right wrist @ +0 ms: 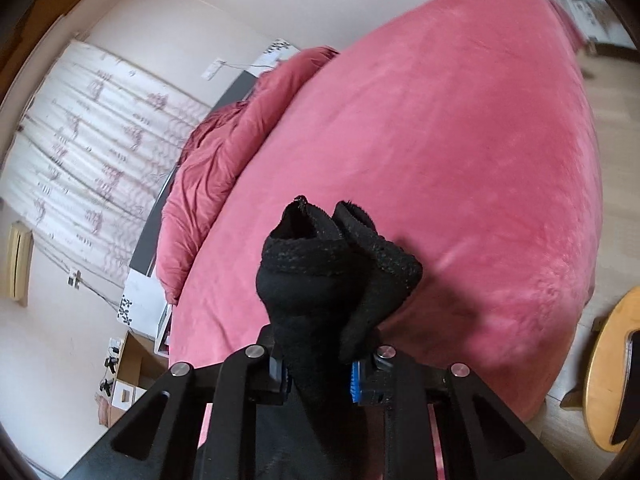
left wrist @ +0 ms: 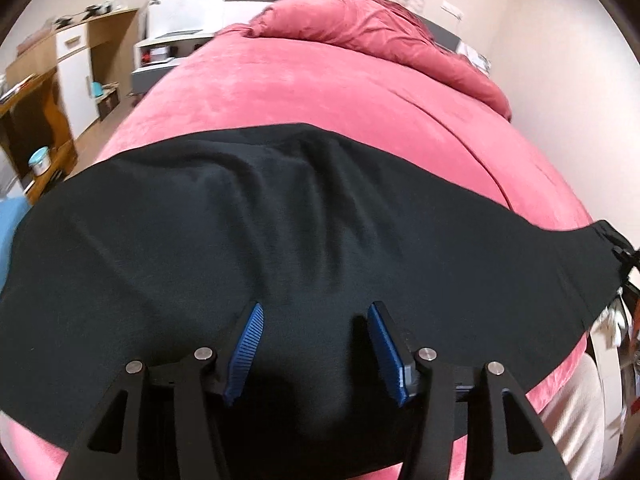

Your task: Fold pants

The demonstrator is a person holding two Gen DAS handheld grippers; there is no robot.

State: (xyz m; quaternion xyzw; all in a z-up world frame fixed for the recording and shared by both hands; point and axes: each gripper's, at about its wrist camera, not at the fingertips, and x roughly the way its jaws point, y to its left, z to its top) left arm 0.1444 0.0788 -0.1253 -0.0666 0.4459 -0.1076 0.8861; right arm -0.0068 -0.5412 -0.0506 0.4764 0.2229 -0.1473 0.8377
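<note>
Bunched black pants (right wrist: 332, 280) sit clamped in the right gripper (right wrist: 320, 376); the rest spreads under the left gripper (left wrist: 316, 344), whose fingers stand apart, holding nothing, above the pink bed (left wrist: 320, 88). One-sided pulling could skew the fold.

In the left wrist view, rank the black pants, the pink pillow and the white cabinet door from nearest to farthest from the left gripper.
1. Black pants: directly under the open left gripper, spread across the bed.
2. White cabinet door: far left, off the bed.
3. Pink pillow: at the head of the bed, top centre.
The last two are close to call.
</note>
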